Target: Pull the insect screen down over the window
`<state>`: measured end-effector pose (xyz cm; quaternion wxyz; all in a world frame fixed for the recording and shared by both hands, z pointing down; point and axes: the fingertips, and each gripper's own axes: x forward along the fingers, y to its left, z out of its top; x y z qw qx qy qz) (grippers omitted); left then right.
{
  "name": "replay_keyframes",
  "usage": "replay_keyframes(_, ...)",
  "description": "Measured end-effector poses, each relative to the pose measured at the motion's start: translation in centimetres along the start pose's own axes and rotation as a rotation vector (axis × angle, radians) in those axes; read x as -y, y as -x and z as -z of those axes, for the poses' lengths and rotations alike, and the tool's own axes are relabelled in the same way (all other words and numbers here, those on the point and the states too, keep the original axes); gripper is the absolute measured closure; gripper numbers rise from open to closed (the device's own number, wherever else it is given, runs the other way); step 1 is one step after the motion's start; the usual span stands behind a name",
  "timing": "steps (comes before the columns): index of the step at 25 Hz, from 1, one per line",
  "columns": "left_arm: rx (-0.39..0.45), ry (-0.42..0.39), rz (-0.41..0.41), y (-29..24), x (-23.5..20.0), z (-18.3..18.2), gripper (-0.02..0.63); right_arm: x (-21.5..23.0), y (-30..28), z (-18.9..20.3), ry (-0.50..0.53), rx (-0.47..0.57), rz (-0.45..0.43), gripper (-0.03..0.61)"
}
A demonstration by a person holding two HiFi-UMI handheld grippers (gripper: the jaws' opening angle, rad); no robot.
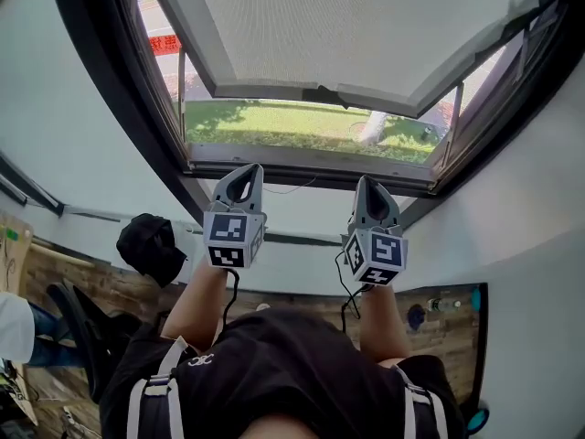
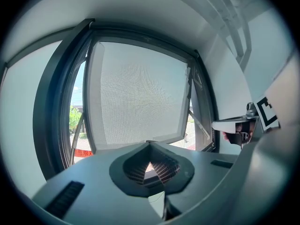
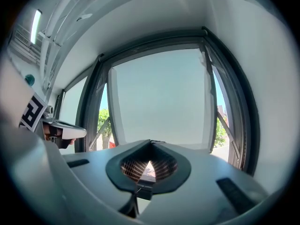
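A: Screen (image 1: 347,26) is hanging partway down the window (image 1: 114,90), leaving a gap above the sill (image 1: 302,165).
B: Left claw (image 1: 245,172) and right claw (image 1: 367,186) are sitting closed, empty, below it. Next is probably reaching for the bar (image 1: 274,87) and dragging down.

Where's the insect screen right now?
In the head view, the insect screen sits top centre in the window, its bottom bar above the open gap, beyond the left claw and right claw.
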<state>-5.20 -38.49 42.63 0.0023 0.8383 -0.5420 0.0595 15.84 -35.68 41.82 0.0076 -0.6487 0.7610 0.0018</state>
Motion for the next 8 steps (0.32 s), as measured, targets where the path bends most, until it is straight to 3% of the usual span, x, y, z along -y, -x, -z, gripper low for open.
replay_keyframes(8,-0.001,0.009,0.035,0.08,0.48,0.57,0.601,-0.55,-0.15,0.7,0.005,-0.01,-0.011,0.575)
